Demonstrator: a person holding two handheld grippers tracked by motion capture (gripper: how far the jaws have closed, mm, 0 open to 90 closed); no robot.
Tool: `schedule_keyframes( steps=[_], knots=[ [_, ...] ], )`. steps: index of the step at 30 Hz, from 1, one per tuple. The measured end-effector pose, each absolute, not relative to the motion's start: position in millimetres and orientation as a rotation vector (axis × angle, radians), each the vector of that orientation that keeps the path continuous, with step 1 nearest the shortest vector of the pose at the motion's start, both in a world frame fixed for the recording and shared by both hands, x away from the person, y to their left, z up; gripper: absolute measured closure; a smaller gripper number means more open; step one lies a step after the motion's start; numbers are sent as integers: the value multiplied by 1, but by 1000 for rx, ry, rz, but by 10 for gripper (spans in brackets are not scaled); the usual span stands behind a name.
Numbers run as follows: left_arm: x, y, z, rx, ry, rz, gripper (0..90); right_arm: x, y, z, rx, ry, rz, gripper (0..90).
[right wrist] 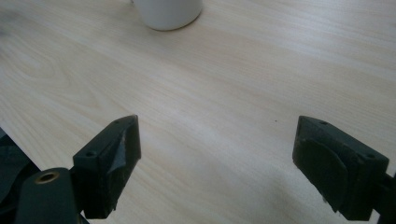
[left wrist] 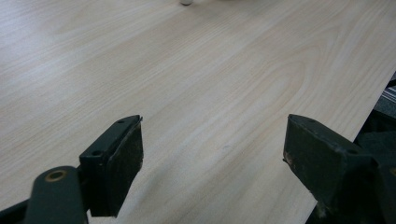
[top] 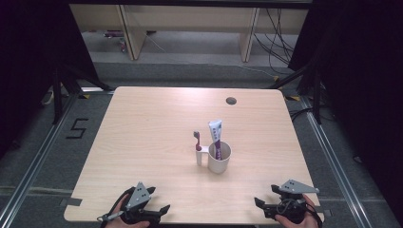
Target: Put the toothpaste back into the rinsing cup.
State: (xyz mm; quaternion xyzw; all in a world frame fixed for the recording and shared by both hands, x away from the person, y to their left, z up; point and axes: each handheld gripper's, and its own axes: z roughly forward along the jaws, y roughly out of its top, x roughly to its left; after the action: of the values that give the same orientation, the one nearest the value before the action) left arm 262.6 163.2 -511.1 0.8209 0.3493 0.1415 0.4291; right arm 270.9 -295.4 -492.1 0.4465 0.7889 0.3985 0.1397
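The white cup (top: 219,157) stands upright near the middle of the table (top: 142,142), a little toward my side of it. A toothpaste tube (top: 216,135) sticks up out of the cup, white at its upper end and purple where it dips below the rim. Just to the left of the cup, on a small white holder (top: 199,156) that touches the cup's side, a toothbrush (top: 197,140) stands with its head up.

My right gripper (top: 266,205) sits at the near right edge of the table, well apart from the cup, which lies ahead of it and off to the left. In the right gripper view my two black jaws stand wide apart with only bare wood between them, nothing gripped, and the rounded base of the cup (right wrist: 167,13) shows at the top, left of centre and far beyond the jaw tips.

My left gripper (top: 154,211) rests at the near edge toward the left, also well apart from the cup, which lies ahead of it and to the right. In the left gripper view its jaws are spread too, empty, with pale wood grain between them and the table's edge running down the right side. A small white foot at the very top of that view I cannot identify for sure.

Farther back on the table, a round dark cable hole (top: 231,100) lies near the far edge.
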Motion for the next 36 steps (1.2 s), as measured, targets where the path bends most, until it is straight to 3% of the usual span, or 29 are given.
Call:
schedule_keyframes(
  steps=[36],
  knots=[
    [264, 166, -511, 2072, 863, 366, 189, 245, -299, -496, 1312, 2343, 1023, 164]
  ],
)
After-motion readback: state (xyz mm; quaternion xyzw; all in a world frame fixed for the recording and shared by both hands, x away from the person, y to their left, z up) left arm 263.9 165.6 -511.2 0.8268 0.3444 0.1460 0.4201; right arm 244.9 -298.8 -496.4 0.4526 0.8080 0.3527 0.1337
